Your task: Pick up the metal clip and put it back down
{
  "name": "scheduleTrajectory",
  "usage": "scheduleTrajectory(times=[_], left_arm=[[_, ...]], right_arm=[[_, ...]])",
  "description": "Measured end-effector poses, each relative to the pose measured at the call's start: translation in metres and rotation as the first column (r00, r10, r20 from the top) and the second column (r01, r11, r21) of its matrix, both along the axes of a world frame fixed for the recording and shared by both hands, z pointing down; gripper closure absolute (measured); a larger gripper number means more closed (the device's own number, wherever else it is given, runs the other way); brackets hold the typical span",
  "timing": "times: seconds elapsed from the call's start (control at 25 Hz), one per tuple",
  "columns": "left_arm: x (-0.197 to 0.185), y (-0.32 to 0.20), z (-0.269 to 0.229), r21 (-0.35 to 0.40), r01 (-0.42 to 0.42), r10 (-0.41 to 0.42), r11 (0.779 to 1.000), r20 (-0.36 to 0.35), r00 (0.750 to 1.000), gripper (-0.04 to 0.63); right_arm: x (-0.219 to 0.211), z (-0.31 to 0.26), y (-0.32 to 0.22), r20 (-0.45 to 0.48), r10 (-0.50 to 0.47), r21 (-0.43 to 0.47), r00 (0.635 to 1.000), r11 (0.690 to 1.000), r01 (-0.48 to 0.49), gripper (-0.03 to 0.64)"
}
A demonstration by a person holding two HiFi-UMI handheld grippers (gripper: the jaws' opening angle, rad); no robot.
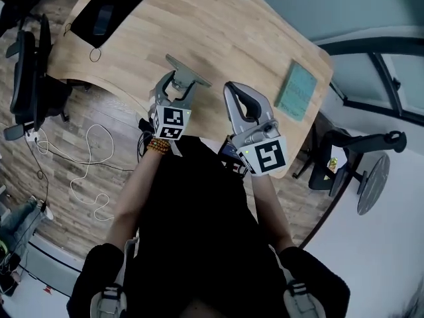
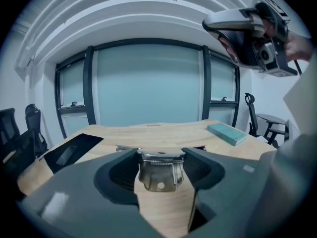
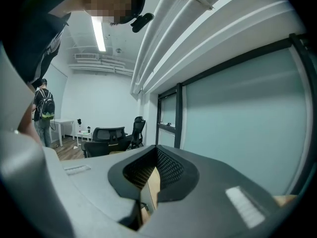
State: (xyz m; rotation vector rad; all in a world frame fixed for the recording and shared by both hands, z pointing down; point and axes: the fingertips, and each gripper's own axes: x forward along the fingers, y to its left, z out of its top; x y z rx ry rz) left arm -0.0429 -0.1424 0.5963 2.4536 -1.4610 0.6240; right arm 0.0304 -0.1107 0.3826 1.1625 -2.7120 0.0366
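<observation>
While the right gripper (image 3: 148,185) hangs closed and empty, the left gripper (image 1: 176,83) clamps the metal clip (image 2: 159,171) between its jaws.

You hold a silver metal clip (image 2: 158,175). The table (image 1: 199,32) shows light wood grain. The book (image 1: 296,90) is teal and the mat (image 1: 109,12) is black. Your left hand-held gripper (image 1: 179,83) and right hand-held gripper (image 1: 233,91) are grey, with black-and-white square markers.

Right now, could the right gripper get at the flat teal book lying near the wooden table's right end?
Probably yes. The flat teal book lies alone on the bare wooden table, on the right gripper side; its nearly closed, empty jaws would need opening.
</observation>
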Motion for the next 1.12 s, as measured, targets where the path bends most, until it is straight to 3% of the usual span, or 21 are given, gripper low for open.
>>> scheduleTrajectory(times=[0.6,1.12], left_arm=[[0.006,0.017,0.09,-0.134,-0.039,0.048,0.99,0.059,0.997,0.308],[0.004,0.029,0.128,-0.192,-0.044,0.061,0.98,0.081,0.995,0.307]], right_arm=[[0.011,0.028,0.0,0.001,0.024,-0.09,1.0,0.996,-0.024,0.594],[0.014,0.045,0.007,-0.007,0.049,-0.133,0.999,0.99,-0.05,0.593]])
